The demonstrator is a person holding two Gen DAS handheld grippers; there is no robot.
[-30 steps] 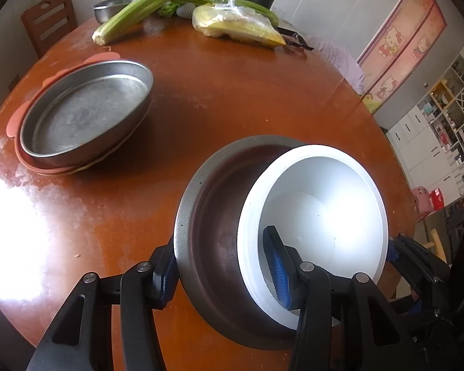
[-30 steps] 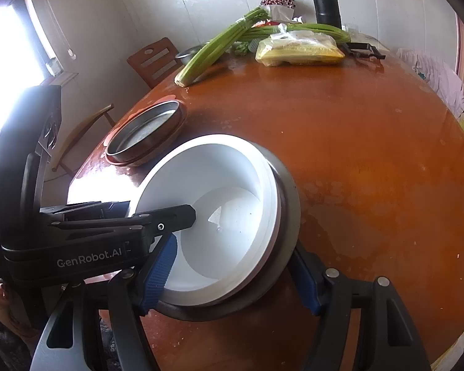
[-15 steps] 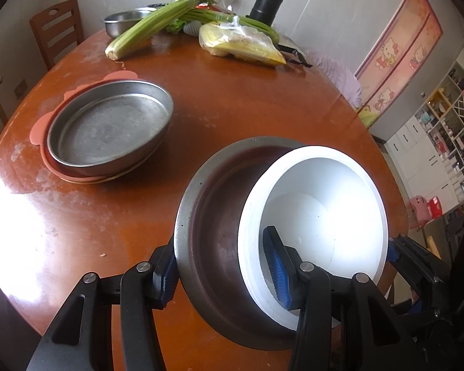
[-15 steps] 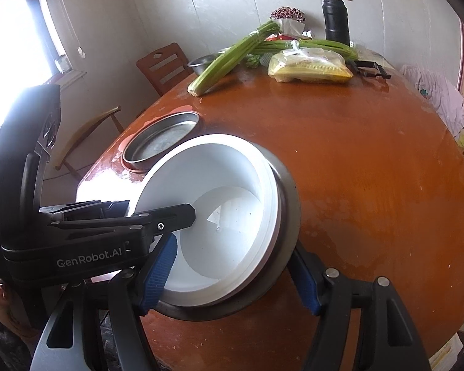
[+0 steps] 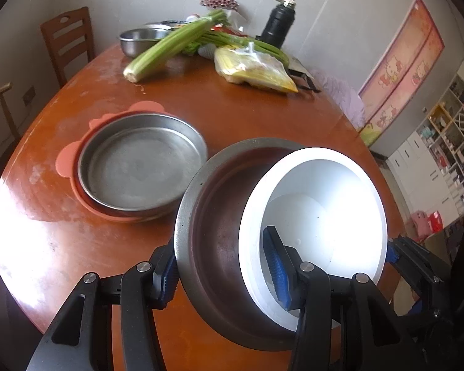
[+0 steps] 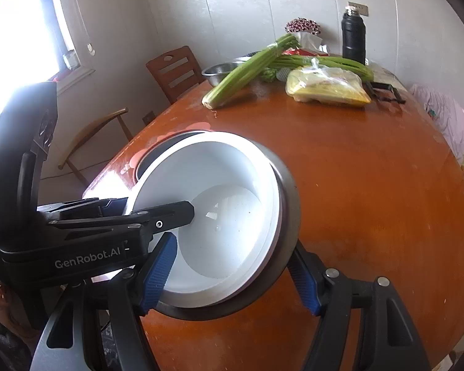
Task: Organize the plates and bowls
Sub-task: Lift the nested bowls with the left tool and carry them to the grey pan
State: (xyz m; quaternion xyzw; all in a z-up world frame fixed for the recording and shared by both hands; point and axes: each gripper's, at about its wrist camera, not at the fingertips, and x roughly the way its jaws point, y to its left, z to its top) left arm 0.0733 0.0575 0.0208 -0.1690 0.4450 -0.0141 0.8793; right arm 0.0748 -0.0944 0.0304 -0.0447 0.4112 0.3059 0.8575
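both grippers clamp the nested bowls clear above the round table (image 5: 201,114): the left gripper (image 5: 222,273) pinches the steel bowl (image 5: 213,225) and white bowl (image 5: 318,204) walls together, the right gripper (image 6: 232,275) spans their rims. the steel pan (image 5: 139,167) on its pink plate (image 5: 68,157) sits just beside; bare tabletop lies beyond them.

Round wooden table (image 5: 201,114) — pink plate (image 5: 77,154), celery (image 5: 170,46), flask (image 5: 277,24).

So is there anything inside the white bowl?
Empty. The white bowl shows only its bare white bottom, with one finger of each gripper reaching over its rim. It sits nested inside the metal bowl.
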